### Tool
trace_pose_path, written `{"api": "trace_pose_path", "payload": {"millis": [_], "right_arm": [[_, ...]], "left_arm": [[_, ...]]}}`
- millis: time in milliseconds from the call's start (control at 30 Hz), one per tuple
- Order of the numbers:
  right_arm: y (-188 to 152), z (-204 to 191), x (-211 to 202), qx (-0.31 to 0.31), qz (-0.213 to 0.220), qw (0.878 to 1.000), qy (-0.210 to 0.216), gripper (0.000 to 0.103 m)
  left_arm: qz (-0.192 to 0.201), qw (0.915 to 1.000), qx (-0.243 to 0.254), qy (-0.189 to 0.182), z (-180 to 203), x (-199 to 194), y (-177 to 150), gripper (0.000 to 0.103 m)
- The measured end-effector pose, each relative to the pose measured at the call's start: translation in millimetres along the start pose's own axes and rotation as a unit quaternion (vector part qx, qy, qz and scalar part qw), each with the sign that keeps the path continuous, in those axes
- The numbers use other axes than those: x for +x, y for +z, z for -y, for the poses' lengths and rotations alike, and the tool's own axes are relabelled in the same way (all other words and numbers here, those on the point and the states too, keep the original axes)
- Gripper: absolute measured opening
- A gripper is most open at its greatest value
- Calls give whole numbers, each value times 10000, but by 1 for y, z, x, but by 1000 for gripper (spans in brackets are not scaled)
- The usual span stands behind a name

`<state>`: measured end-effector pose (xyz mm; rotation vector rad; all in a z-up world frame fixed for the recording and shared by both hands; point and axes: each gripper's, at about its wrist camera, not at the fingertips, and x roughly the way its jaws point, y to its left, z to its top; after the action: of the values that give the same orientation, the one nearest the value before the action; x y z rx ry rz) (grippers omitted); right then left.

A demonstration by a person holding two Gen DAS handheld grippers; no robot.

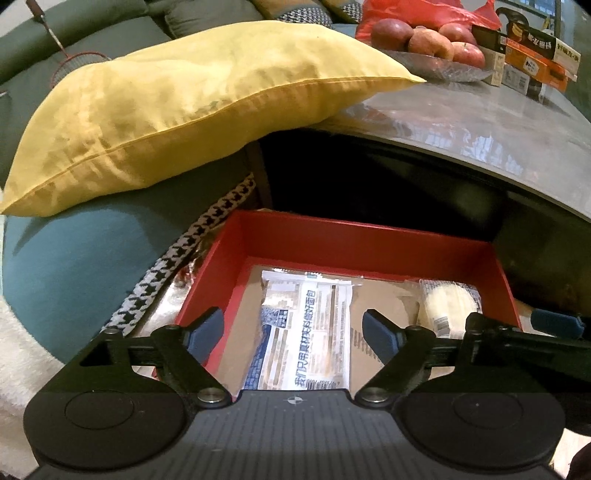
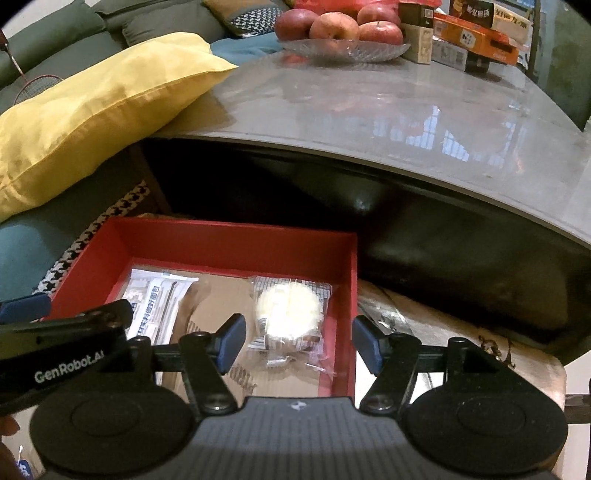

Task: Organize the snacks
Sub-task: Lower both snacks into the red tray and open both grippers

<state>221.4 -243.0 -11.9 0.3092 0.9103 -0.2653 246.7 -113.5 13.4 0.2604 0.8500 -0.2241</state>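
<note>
Below, I saw the red box (image 1: 354, 243) holding a flat packet (image 1: 303, 332) at left and a wrapped bun (image 2: 288, 310) at right. My left gripper (image 1: 293, 332) and right gripper (image 2: 299, 341) hung over it, both spread wide, holding nothing.

Yellow pillow (image 1: 184, 103) overlapping grey table (image 2: 388, 110); apples (image 2: 334, 26) in glass dish (image 2: 343, 50).

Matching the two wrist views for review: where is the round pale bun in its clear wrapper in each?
Left wrist: pale bun at right, in the red box's right corner.
Right wrist: bun at centre, between the open jaws.
Shared landmark: yellow cushion.
</note>
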Motion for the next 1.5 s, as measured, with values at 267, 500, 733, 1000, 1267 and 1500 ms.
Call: {"api": "trace_pose_path", "payload": {"millis": [267, 500, 733, 1000, 1267, 1500], "right_arm": [[-8, -4, -17, 66, 46, 9999, 84, 59], [-16, -10, -30, 59, 65, 9999, 141, 60], [-23, -14, -38, 80, 55, 9998, 193, 60], [-31, -18, -46, 39, 31, 9997, 259, 62], [-40, -22, -52, -29, -25, 9995, 304, 64], [-49, -27, -62, -98, -20, 9991, 401, 64]], "left_arm": [[42, 10000, -14, 10, -9, -15, -8, 88], [77, 10000, 8, 52, -19, -27, -16, 89], [104, 9999, -41, 31, -28, -37, -22, 89], [67, 10000, -43, 38, -32, -44, -30, 90], [-18, 10000, -60, 15, -38, -51, -43, 90], [-78, 9999, -45, 61, -43, -58, -58, 90]]}}
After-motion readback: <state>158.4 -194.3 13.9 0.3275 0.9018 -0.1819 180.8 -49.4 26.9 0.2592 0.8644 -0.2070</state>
